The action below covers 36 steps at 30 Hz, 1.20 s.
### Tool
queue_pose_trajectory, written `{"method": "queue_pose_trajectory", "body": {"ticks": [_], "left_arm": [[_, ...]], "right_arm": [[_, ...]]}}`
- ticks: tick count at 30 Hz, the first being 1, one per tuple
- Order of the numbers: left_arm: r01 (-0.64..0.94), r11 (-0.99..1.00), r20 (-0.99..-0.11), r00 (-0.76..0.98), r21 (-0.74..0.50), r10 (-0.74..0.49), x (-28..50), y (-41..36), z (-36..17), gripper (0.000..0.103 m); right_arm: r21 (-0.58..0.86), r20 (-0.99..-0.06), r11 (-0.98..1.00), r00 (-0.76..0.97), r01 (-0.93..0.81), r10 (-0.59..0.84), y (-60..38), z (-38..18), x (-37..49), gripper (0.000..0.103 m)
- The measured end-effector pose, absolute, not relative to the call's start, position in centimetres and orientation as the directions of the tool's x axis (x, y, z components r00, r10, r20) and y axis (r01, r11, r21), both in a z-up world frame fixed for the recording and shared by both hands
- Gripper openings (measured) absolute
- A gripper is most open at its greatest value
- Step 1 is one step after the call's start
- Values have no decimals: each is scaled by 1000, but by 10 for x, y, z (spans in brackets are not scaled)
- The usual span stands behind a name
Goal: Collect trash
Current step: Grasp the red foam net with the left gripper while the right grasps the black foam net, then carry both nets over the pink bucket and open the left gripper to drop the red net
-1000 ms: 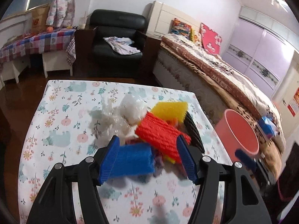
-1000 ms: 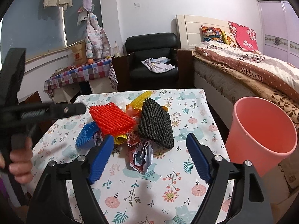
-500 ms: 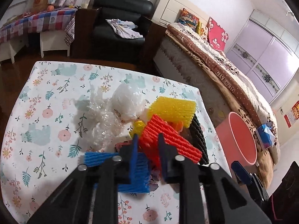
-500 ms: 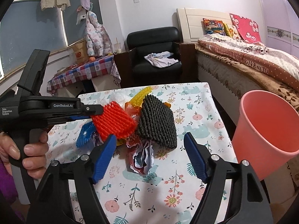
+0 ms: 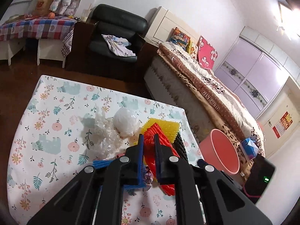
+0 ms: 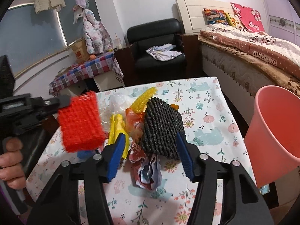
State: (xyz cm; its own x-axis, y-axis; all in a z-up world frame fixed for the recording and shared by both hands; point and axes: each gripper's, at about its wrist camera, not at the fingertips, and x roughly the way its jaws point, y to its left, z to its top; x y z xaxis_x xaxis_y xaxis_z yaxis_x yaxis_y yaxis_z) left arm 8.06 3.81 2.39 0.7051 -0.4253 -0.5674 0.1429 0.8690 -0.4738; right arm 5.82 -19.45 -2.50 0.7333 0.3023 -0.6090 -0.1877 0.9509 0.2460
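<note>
While the left gripper (image 5: 149, 140) is clenched on the red foam net (image 6: 80, 123), lifted above the bench (image 6: 206, 105), the right gripper (image 6: 150, 157) hangs released over the trash pile, straddling the black net (image 6: 161, 127). Beyond the bench's right edge is the pink bucket (image 6: 271, 131).

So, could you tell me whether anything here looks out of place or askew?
Only the trash itself: foam nets, crumpled wrappers and plastic heaped on the table, while the pink bin waits beside it. The left gripper holds the red foam net aloft.
</note>
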Motion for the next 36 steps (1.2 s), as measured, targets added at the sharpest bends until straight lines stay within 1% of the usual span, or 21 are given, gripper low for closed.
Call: {"method": "queue_pose_trajectory", "body": {"ticks": [2,4,5,7,10,16,23,28,36], "left_arm": [[142,868,-566,706,-475,-425,79,40,25,9],[139,868,-567,706,-476,-424,78,41,25,9],[138,868,-568,705,-477,-425,78,42,24,9],[137,868,-569,705,-478,-425,76,43,25,9],[138,868,-569,704,-478,-425,76,43,25,9],[154,876,-558,717,-456,-417,67,33,32,9],[205,885,-543,724,-419,-425,64,-6,44,9],[266,882,-537,712,-389,-452,67,-44,54,9],[376,855,-533,669,-358,-518,77,-118,67,9]], "right_arm": [[266,-632,946,708,-184,315,-194,-29,64,40],[280,-638,944,701,-174,318,-196,-32,66,26],[289,-638,942,699,-172,323,-197,-32,66,24],[299,-632,939,701,-171,329,-199,-30,63,16],[312,-615,935,714,-170,335,-203,-25,56,15],[337,-551,924,758,-180,349,-216,-4,37,14],[352,-485,924,815,-151,318,-248,19,20,14],[371,-468,925,845,-77,258,-283,25,12,14],[394,-477,917,867,63,145,-345,22,2,15]]}}
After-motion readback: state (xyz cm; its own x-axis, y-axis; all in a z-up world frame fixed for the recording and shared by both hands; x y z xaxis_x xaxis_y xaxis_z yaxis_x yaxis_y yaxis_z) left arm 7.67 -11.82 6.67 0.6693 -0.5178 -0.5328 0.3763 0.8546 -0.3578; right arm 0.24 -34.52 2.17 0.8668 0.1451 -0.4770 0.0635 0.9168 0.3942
